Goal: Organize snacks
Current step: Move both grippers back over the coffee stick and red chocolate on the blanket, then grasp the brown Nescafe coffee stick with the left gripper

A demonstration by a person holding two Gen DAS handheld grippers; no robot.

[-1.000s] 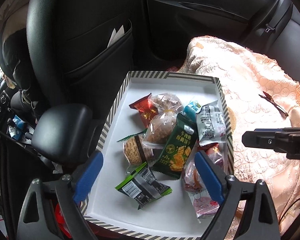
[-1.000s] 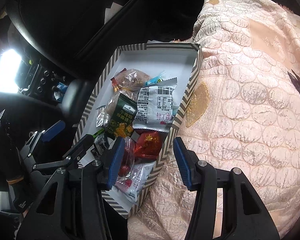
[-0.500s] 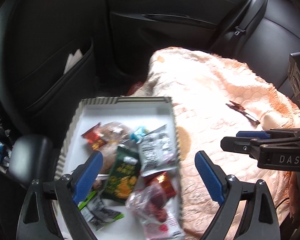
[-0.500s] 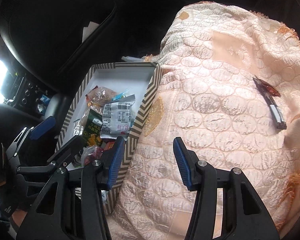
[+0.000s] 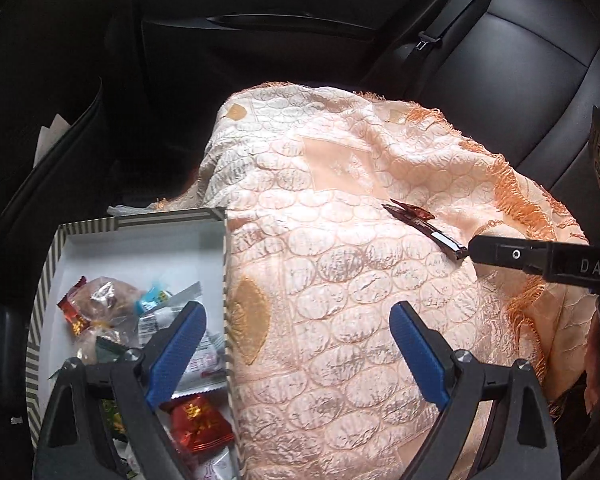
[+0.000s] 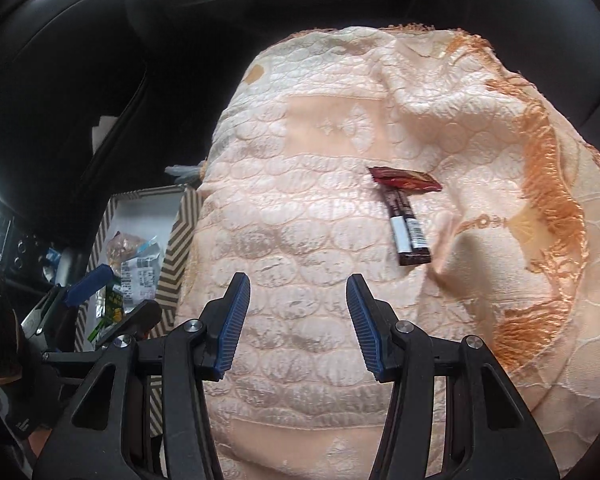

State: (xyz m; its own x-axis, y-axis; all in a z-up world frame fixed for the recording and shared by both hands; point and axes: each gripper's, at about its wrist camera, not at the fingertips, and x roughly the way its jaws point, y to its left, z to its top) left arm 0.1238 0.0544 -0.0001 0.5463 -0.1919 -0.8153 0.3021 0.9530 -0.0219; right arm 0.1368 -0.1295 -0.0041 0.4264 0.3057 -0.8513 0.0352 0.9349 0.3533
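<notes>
right gripper (image 6: pixel 298 320) empty, jaws part open, lined up for the stray snack bars (image 6: pixel 406 216) mid-blanket (image 6: pixel 300 200), left gripper (image 5: pixel 296 356) wide

My left gripper (image 5: pixel 296 350) hangs open over the peach blanket (image 5: pixel 340 280), beside the striped box (image 5: pixel 225 280) of snacks. A dark snack bar (image 5: pixel 424 228) lies near the blanket's right edge, my right gripper's finger (image 5: pixel 512 256) at its end.
</notes>
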